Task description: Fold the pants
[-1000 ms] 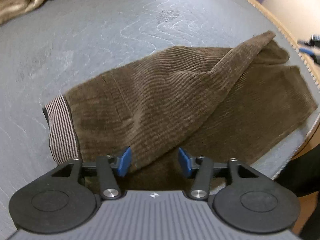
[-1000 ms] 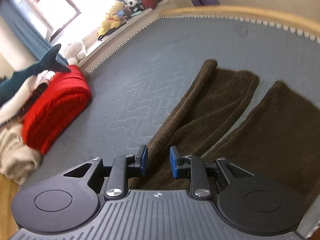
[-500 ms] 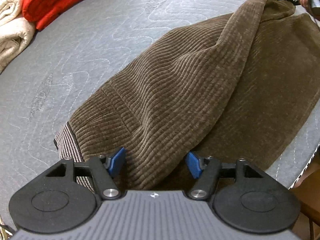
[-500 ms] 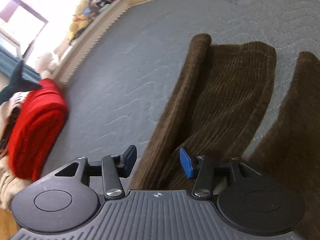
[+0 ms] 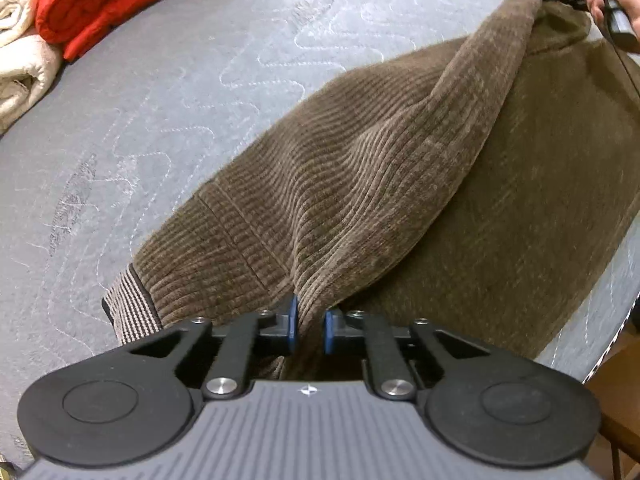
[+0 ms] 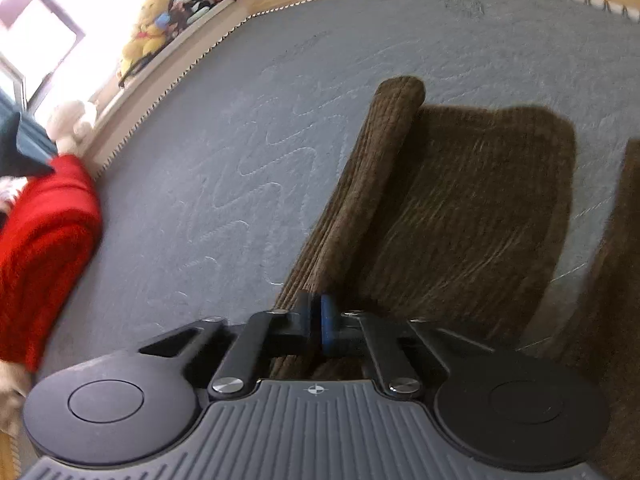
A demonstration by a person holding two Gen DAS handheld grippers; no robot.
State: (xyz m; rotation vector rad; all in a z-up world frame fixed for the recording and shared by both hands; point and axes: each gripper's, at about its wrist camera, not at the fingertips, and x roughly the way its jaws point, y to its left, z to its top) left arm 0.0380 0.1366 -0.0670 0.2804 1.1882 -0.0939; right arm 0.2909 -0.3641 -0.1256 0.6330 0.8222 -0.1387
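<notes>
Through the left wrist view, the left gripper (image 5: pixel 310 326), spread wide a second before, was closing its fingers on a raised fold of the brown corduroy pants (image 5: pixel 400 184) near the striped waistband (image 5: pixel 130 306), on the grey mattress (image 5: pixel 180 92). Through the right wrist view, the right gripper (image 6: pixel 316 320), earlier open, had pinched the rolled leg edge (image 6: pixel 360 200) beside it.
</notes>
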